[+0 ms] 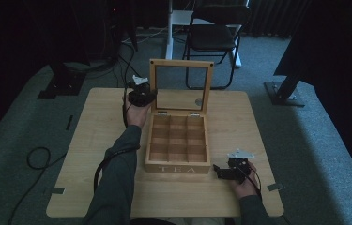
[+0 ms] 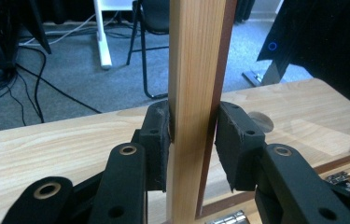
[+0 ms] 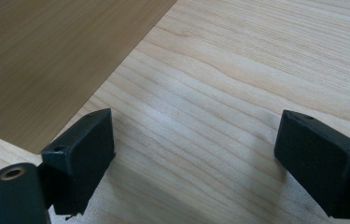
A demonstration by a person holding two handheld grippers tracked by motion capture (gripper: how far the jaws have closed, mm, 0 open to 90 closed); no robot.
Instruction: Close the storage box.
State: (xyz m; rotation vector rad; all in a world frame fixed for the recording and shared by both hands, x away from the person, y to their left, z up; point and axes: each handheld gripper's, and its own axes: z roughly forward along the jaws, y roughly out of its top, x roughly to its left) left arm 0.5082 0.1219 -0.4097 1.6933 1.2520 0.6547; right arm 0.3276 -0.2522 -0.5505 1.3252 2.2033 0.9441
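While largest to smallest: dim room with grey carpet (image 1: 33, 126), folding chair (image 1: 213, 33) and loose floor cables (image 1: 37, 157) behind; pale wood tabletop (image 1: 98, 140) in front, bare apart from the job. Centre of tabletop: wooden tea box (image 1: 178, 150), nine empty compartments, "TEA" on the front wall. Glass-paned lid (image 1: 181, 86) standing upright on its hinges at the back edge. Left gripper (image 1: 141, 96) straddling the lid's left frame rail (image 2: 193, 93); left pad touching the wood, right pad just off the rail or barely touching, so a light grasp at best, not clenched hard. Right gripper (image 1: 225, 172) resting on tabletop just right of the box's front corner, jaws wide apart, released, holding nothing. Risks, as judgement: grip on one rail only, so a sideways pull likely to twist the hinges; loose pad contact could let the lid slip and slam down onto the box, hard on the glass. Box not braced by the right gripper, so a push on the lid could slide or tip the whole box.
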